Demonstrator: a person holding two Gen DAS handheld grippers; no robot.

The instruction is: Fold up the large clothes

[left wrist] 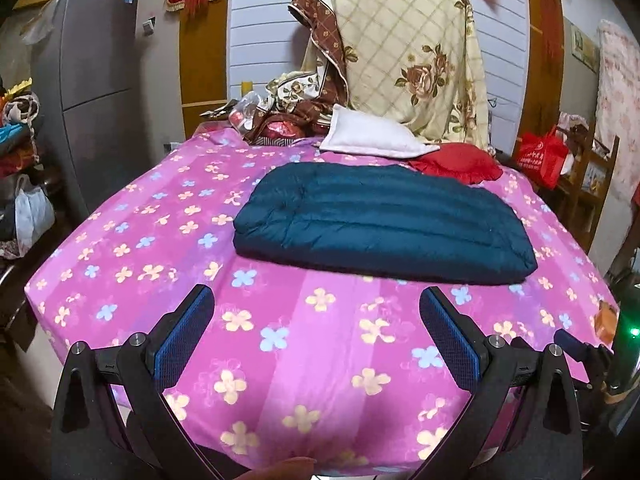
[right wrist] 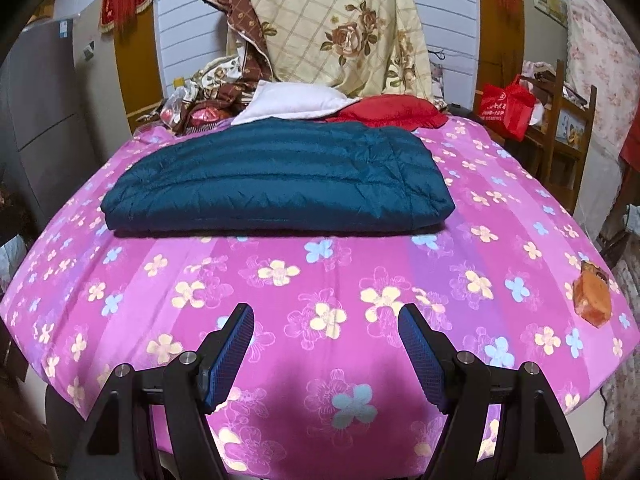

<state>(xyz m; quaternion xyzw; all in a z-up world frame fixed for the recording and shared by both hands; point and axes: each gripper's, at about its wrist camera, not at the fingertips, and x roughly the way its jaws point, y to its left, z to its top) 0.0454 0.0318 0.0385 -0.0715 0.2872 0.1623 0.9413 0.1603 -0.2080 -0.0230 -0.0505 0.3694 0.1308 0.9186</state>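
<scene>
Big pink bed cover with flowers point(left wrist: 280, 320), spread flat. On it, a dark blue puffy jacket point(left wrist: 384, 224), folded into a neat block. Just behind that, a white pillow point(left wrist: 368, 136) and a red cloth point(left wrist: 456, 164), touching each other. Farther back, a yellow sheet with roses point(left wrist: 408, 48), hanging up high. Tall gray fridge point(left wrist: 92, 80) off to the left. Red bag point(left wrist: 540, 156) off to the right. Down low, the left gripper point(left wrist: 316, 304), fingers point(left wrist: 184, 336) spread wide apart, holding nothing, above the near edge of the cover.
</scene>
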